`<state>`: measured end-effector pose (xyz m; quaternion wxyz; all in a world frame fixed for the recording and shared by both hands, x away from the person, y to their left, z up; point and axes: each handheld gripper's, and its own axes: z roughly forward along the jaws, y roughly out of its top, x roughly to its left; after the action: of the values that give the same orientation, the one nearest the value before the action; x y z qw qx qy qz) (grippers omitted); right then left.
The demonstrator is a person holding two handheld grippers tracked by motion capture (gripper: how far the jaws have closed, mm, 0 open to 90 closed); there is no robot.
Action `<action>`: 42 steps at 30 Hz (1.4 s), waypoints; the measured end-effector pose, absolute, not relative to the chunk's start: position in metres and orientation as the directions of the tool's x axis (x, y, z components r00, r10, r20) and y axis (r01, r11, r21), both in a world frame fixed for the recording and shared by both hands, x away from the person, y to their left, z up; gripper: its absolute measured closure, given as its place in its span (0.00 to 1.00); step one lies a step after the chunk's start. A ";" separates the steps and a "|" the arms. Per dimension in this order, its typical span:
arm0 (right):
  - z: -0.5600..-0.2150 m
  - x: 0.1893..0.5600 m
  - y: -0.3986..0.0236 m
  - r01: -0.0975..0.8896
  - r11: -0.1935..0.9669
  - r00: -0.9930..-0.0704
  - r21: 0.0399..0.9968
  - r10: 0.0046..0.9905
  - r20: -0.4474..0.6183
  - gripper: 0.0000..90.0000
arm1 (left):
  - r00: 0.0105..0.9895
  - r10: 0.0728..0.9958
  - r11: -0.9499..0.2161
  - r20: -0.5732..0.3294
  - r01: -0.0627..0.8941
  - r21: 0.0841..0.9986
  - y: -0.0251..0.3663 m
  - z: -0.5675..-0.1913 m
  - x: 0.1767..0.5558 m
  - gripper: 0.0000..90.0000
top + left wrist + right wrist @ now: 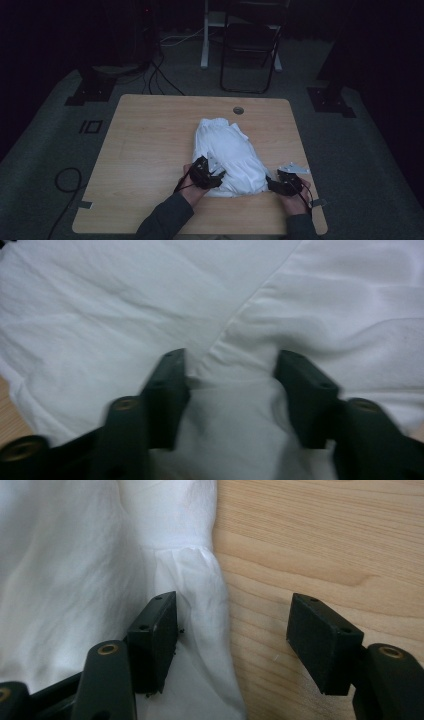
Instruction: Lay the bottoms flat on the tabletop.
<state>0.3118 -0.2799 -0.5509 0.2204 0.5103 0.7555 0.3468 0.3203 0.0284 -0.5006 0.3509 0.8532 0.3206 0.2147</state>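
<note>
White garment [227,155], near hem under left claw [209,176]

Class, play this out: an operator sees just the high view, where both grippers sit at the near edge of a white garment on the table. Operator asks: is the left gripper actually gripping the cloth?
Observer: Not clamped. In the left gripper view the left gripper has a bunched fold of the white garment between its jaws, with a gap on each side of it.
Operator: And the right one?
Observer: The right gripper is open, straddling the garment's edge; one jaw is over cloth, the other over bare table.
Operator: Any detail at that edge?
Observer: A gathered seam runs across the cloth just ahead of the jaws.
</note>
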 end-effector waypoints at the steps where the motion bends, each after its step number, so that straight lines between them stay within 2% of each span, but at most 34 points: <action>1: -0.551 0.312 -0.280 0.619 0.239 -0.384 0.748 0.923 0.023 0.43 | 0.702 0.698 -0.549 0.139 0.401 0.733 0.030 -0.501 0.322 0.65; 3: -0.550 0.311 -0.280 0.613 0.250 -0.401 0.750 0.916 0.022 0.49 | 0.698 0.705 -0.540 0.128 0.411 0.735 0.034 -0.501 0.323 0.79; 4: -0.550 0.311 -0.280 0.613 0.250 -0.401 0.750 0.916 0.022 0.49 | 0.698 0.705 -0.540 0.128 0.411 0.735 0.034 -0.501 0.323 0.83; 5: -0.550 0.311 -0.279 0.612 0.251 -0.406 0.750 0.914 0.025 0.53 | 0.695 0.707 -0.540 0.130 0.412 0.734 0.038 -0.498 0.324 0.83; 6: -0.549 0.310 -0.278 0.607 0.264 -0.426 0.750 0.904 0.026 0.62 | 0.695 0.706 -0.542 0.135 0.409 0.734 0.039 -0.497 0.324 0.86; 9: -0.549 0.309 -0.276 0.599 0.281 -0.454 0.750 0.890 0.029 0.77 | 0.690 0.709 -0.542 0.144 0.403 0.737 0.046 -0.495 0.325 0.88; 13: -0.547 0.309 -0.272 0.596 0.301 -0.463 0.744 0.886 0.013 0.90 | 0.666 0.734 -0.517 0.133 0.420 0.746 0.058 -0.493 0.328 0.88; 15: -0.547 0.309 -0.272 0.598 0.303 -0.456 0.742 0.890 0.004 0.93 | 0.659 0.740 -0.514 0.134 0.426 0.744 0.064 -0.493 0.329 0.88; 24: -0.546 0.311 -0.267 0.593 0.339 -0.432 0.730 0.900 -0.066 0.97 | 0.623 0.769 -0.496 0.141 0.443 0.747 0.083 -0.492 0.334 0.89; 42: -0.546 0.315 -0.272 0.600 0.322 -0.403 0.733 0.913 -0.071 0.97 | 0.557 0.819 -0.456 0.140 0.483 0.747 0.111 -0.495 0.340 0.89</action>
<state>0.3149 -0.2717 -0.5458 0.2461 0.4879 0.7749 0.3177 0.3399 0.1112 -0.4953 0.3358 0.8159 0.3990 0.2500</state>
